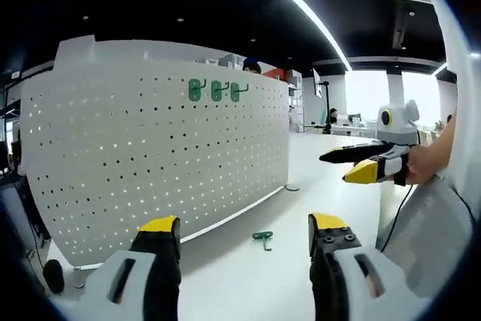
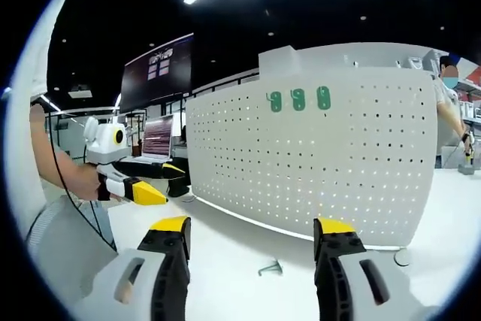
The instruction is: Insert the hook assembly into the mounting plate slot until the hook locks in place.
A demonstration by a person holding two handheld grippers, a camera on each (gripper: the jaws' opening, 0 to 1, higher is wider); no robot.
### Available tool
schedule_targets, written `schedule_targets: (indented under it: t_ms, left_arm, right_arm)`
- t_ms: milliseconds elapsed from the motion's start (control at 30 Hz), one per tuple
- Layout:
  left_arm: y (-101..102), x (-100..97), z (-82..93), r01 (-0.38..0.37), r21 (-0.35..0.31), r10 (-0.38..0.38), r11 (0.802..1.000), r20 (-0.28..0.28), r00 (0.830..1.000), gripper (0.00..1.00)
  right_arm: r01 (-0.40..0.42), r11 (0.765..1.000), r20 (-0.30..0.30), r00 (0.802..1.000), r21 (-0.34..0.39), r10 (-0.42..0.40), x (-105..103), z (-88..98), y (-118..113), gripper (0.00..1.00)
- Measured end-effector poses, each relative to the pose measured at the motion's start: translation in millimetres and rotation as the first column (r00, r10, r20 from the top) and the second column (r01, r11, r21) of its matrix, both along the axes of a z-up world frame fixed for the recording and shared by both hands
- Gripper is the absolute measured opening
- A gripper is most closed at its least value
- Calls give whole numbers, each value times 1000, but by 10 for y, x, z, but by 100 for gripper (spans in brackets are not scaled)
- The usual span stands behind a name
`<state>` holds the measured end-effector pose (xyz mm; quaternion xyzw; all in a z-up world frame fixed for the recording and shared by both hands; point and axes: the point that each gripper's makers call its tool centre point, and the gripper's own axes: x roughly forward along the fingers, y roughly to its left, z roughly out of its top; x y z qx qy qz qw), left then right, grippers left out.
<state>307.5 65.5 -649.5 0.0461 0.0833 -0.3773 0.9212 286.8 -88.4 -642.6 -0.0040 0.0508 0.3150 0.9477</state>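
Note:
A white pegboard mounting plate stands upright on the white table. Three green hooks hang in a row near its top. A loose green hook lies flat on the table in front of the plate. My left gripper is open with nothing between its yellow-tipped jaws, above and short of the loose hook. My right gripper is open too, also short of that hook. Each gripper appears in the other's view, the right gripper and the left gripper, held by a hand.
The white table runs on past the plate. A small round disc lies by the plate's foot. A person stands behind the plate. A dark wall screen and desks are in the background.

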Motion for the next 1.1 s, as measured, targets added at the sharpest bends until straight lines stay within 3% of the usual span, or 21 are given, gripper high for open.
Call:
schedule_targets:
  t_ms: [300,533,967,1100]
  left_arm:
    - [-97,39,-120,101,109,-99,989,-26,995,76]
    - [-170,41,-207,163,150,-155,975,-63,986,75]
    - [-260,116,-318,250,222,-231,942,-108,967,76]
    - [-288,147,-352,281,260,-257,924,-124,959,74]
  right_arm:
    - [1,1000,-2,1000,-1,-1,-4,0,-3,63]
    - [-10,1000,-2,1000,-6,10,-16,-8,23,62]
    - [-5,1000,-6,1000,3,5,-8,-4,9,62]
    - [-4,1000,-7,1000,5,4,-4,-4,3,61]
